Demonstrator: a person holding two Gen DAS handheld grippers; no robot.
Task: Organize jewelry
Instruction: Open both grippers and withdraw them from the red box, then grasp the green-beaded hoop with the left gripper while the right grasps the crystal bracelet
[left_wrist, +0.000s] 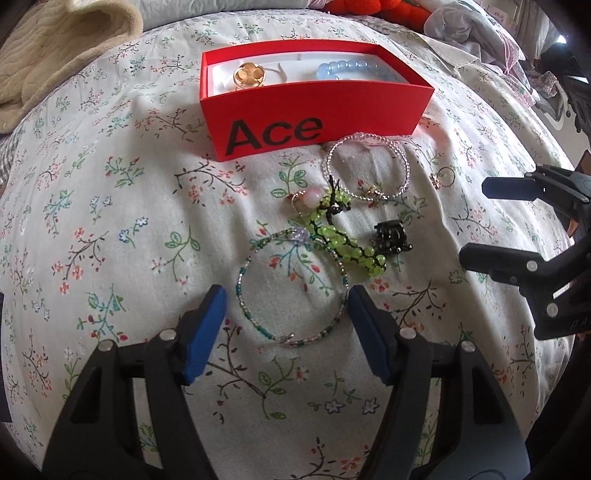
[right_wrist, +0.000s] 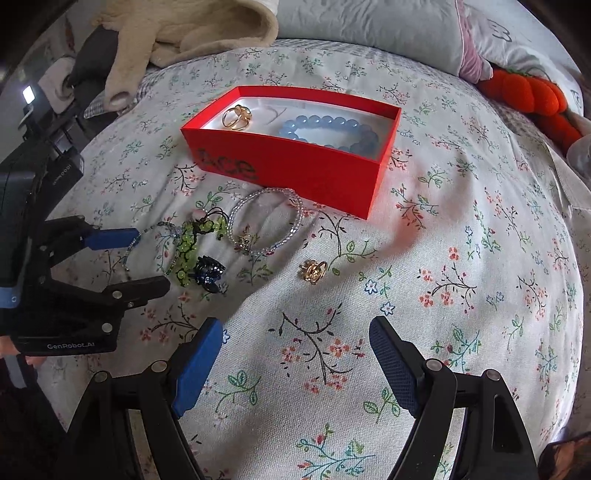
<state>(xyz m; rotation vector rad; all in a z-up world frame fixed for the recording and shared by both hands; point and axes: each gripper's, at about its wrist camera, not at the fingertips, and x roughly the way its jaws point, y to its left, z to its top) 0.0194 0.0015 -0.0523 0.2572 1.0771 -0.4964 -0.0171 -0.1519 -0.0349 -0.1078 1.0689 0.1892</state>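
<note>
Floral cotton bedspread (left_wrist: 110, 229) everywhere, pillows behind. Left gripper (left_wrist: 286, 314) is about half open, pads either side of a green beaded bangle (left_wrist: 291, 288) lying flat, not pinching it. Red box (right_wrist: 295, 162) sits beyond, long side across. Right gripper (right_wrist: 295, 354) gapes wide, empty, gold ring (right_wrist: 313, 271) just ahead.

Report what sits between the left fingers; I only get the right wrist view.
Observer: A thin bracelet of small green and clear beads lies flat between the left gripper fingers, with a gap showing at one finger.
Operator: Read me the box lettering; it is smeared here.
Observer: The red box says "Ace" on its front wall.
Operator: Name anything tucked behind the green beads.
Observer: A small ring with a pink bead lies right beside the green bead string, on the box side.
</note>
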